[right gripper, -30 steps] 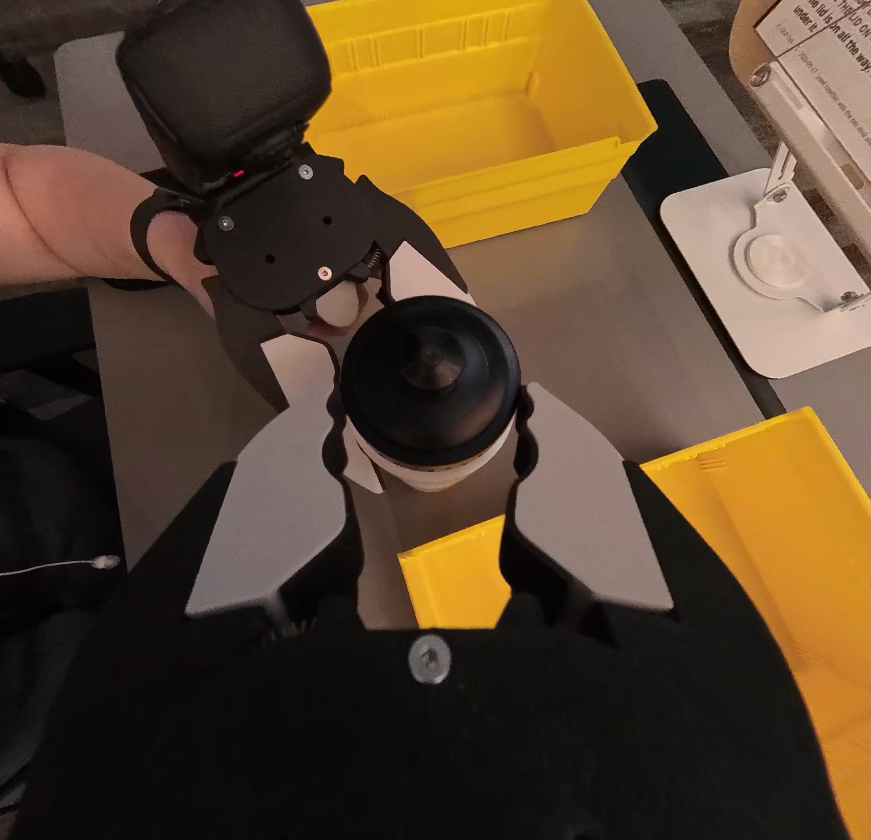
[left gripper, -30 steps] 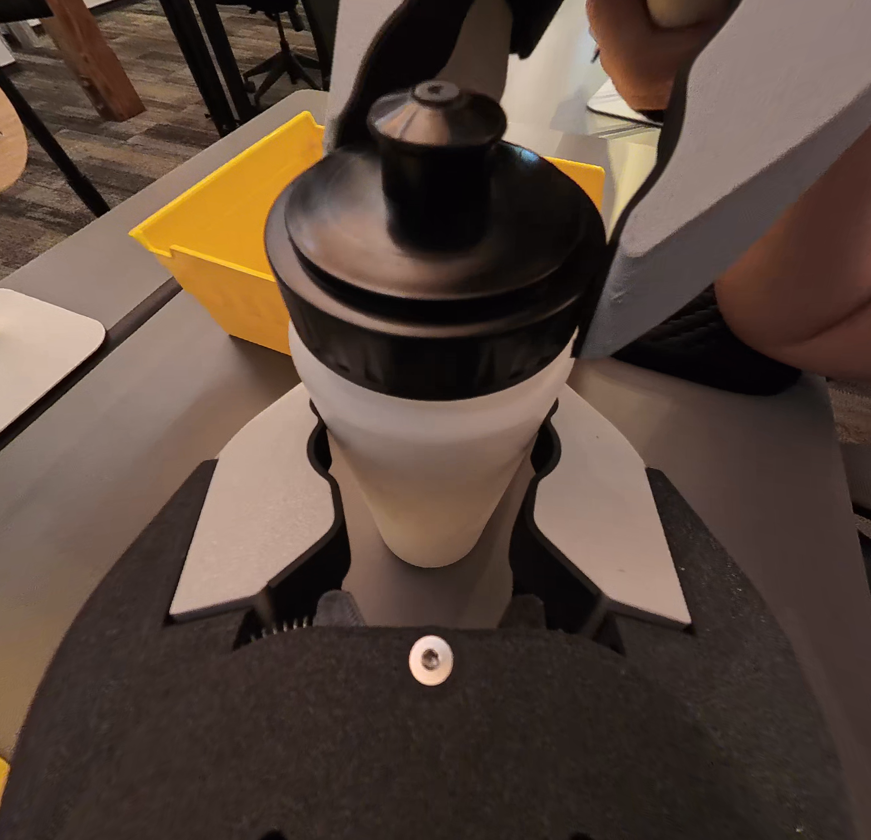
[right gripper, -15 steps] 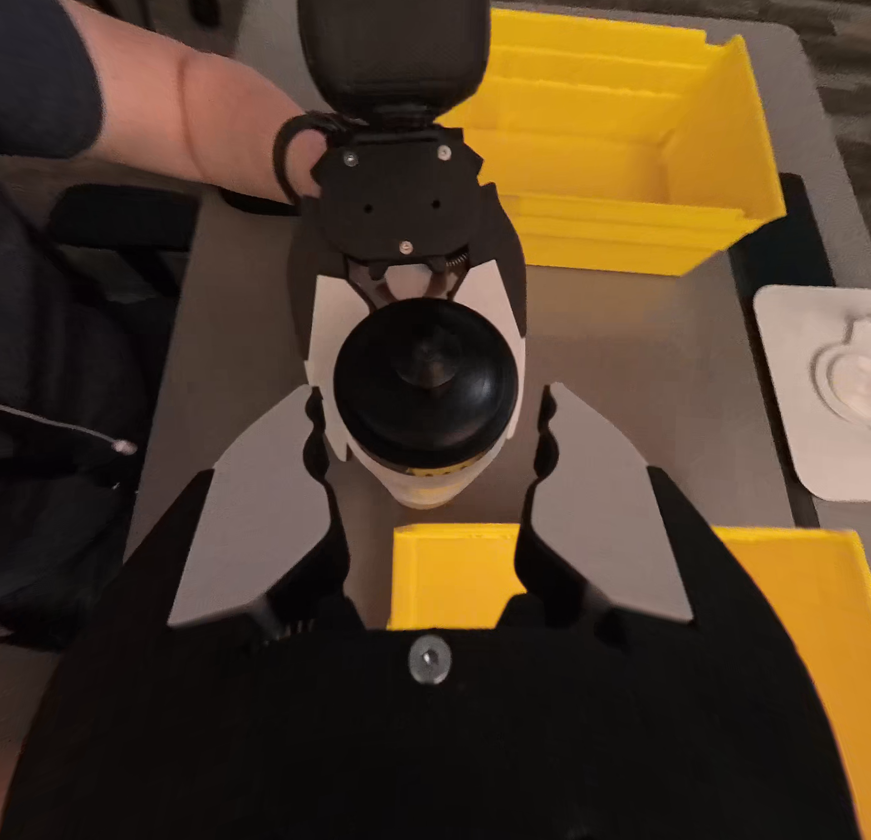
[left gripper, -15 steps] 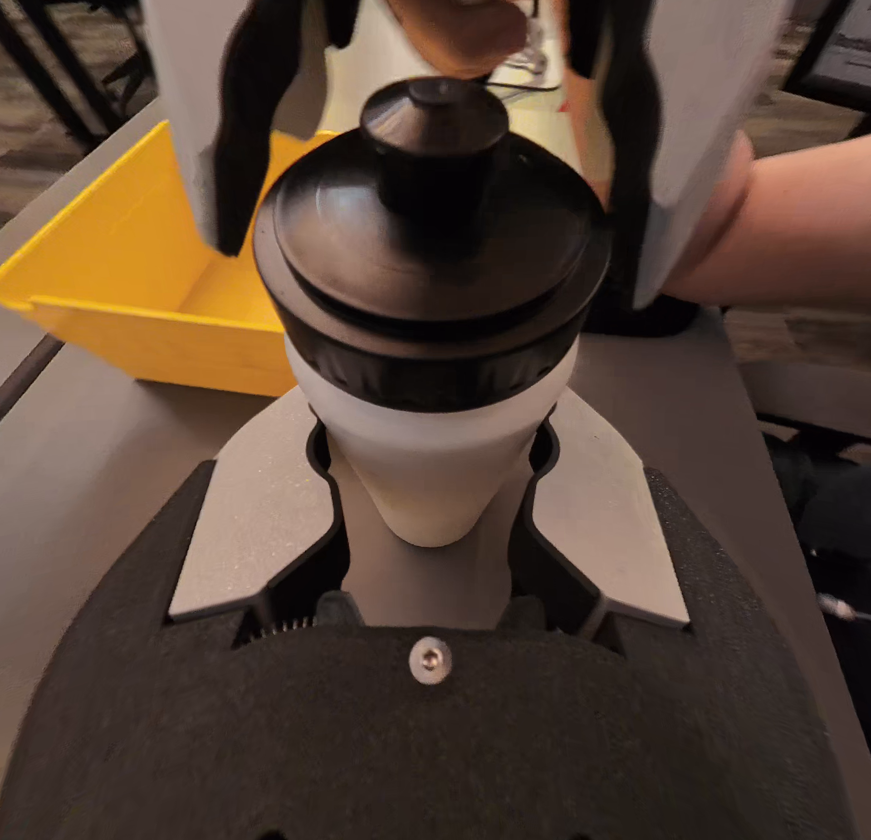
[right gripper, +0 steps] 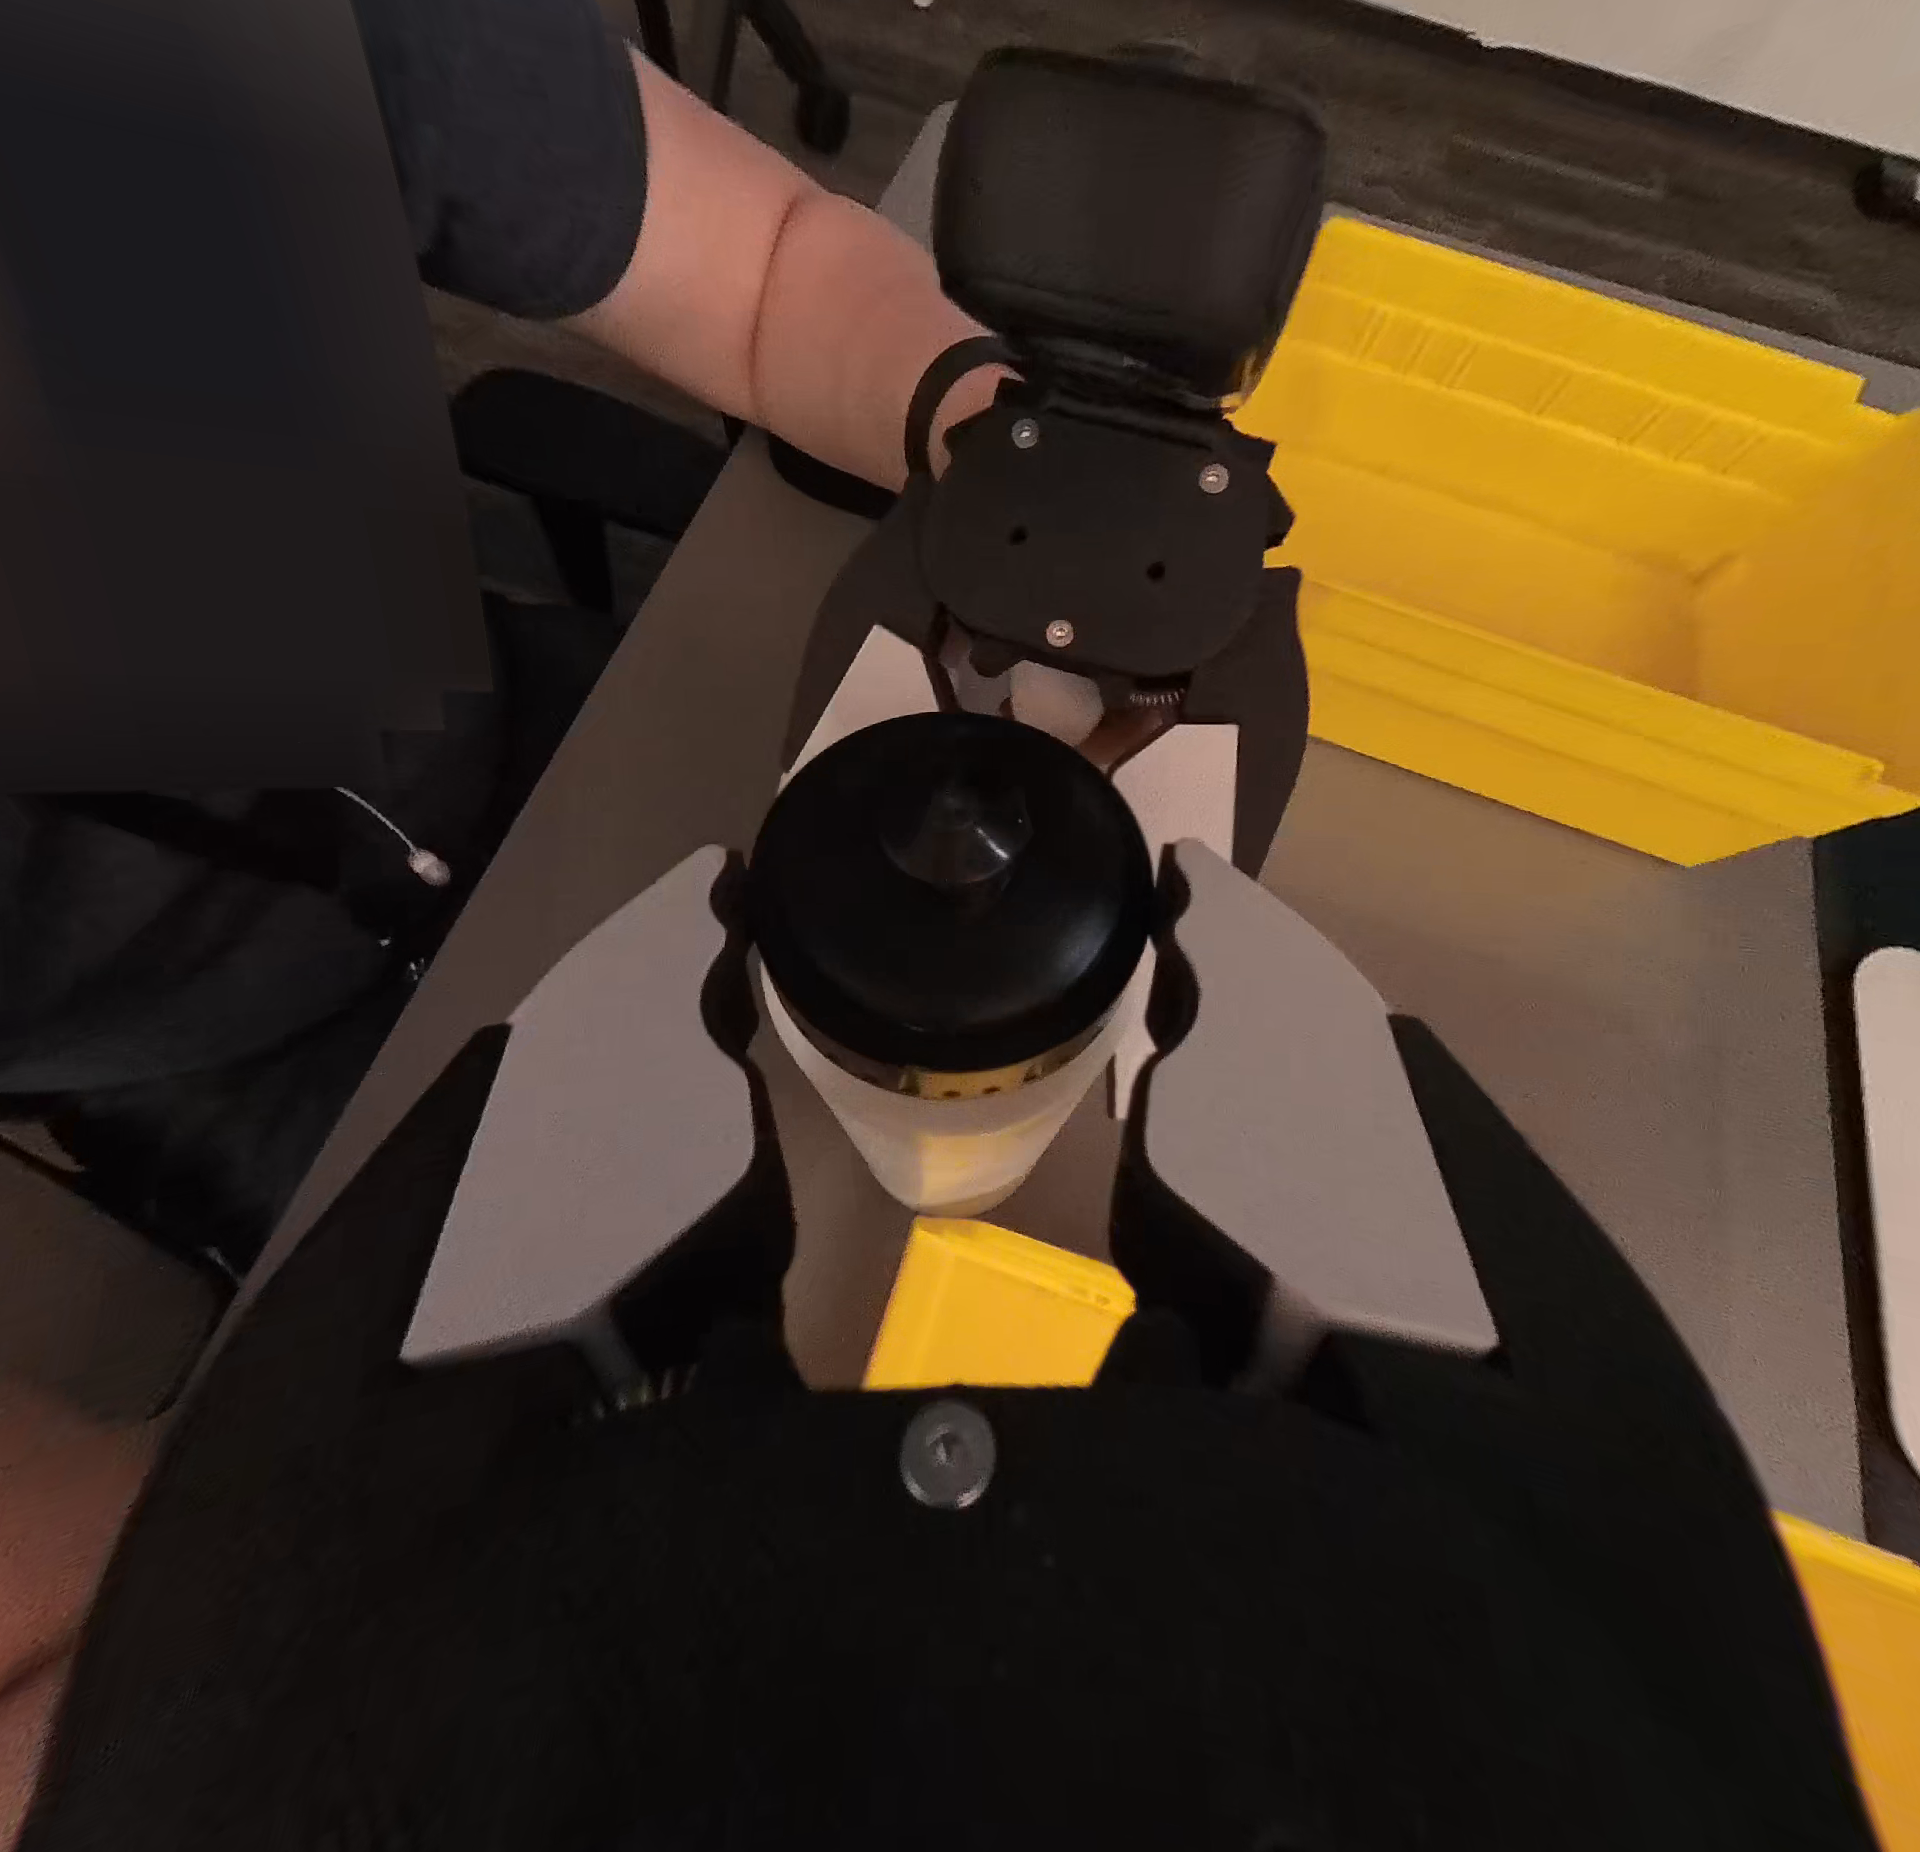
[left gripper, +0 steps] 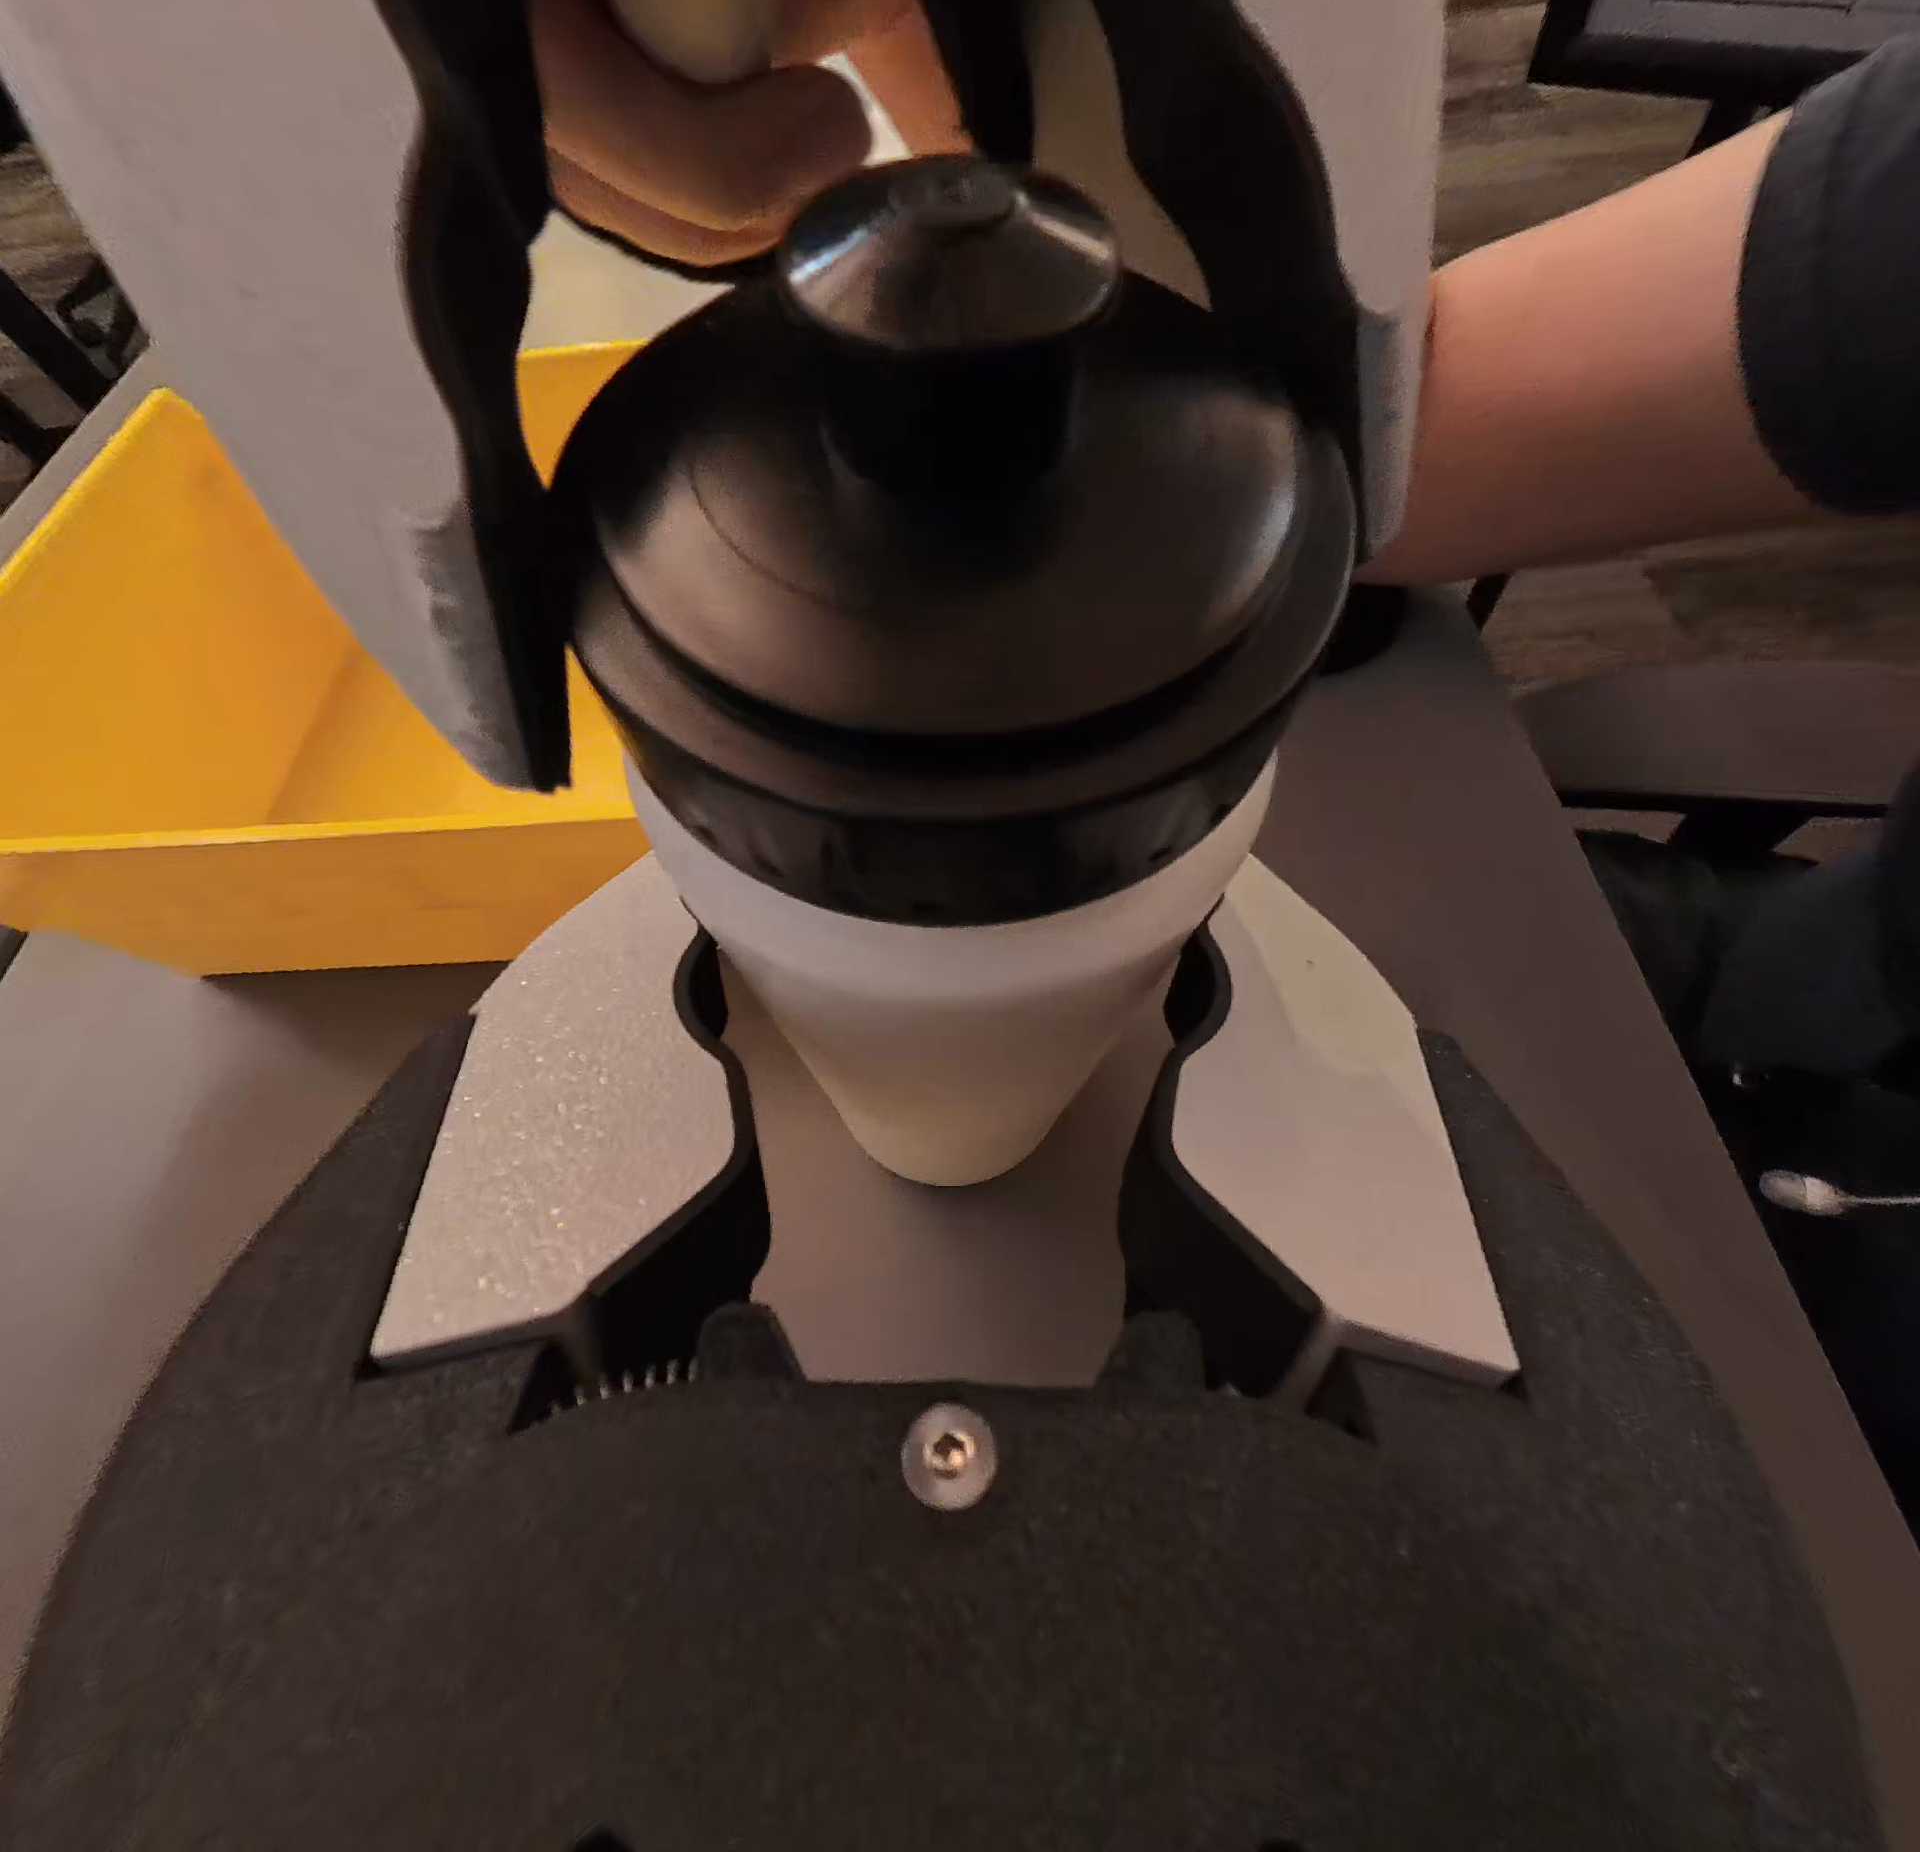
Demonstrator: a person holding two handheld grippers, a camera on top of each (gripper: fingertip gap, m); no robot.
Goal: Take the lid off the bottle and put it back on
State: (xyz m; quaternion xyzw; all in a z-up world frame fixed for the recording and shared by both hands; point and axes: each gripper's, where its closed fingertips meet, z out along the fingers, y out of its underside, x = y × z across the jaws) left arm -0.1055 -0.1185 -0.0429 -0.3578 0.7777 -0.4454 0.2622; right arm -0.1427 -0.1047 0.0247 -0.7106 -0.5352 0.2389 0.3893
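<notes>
- In the left wrist view we look low and nearly level along our left gripper (left gripper: 956, 981), very close to the white bottle (left gripper: 951, 1033), with the black lid (left gripper: 961, 597) filling the middle.
- In the right wrist view we look steeply down along our right gripper (right gripper: 951, 929) onto the lid (right gripper: 951, 929) and the grey table (right gripper: 1538, 1054).
- Both views share the bottle, lid, table and a yellow bin (left gripper: 208, 659); each sees the other gripper beyond the bottle.

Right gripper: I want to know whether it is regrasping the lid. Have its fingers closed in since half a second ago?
Yes. The right gripper was spread clear of the lid; now both fingers touch its rim.
</notes>
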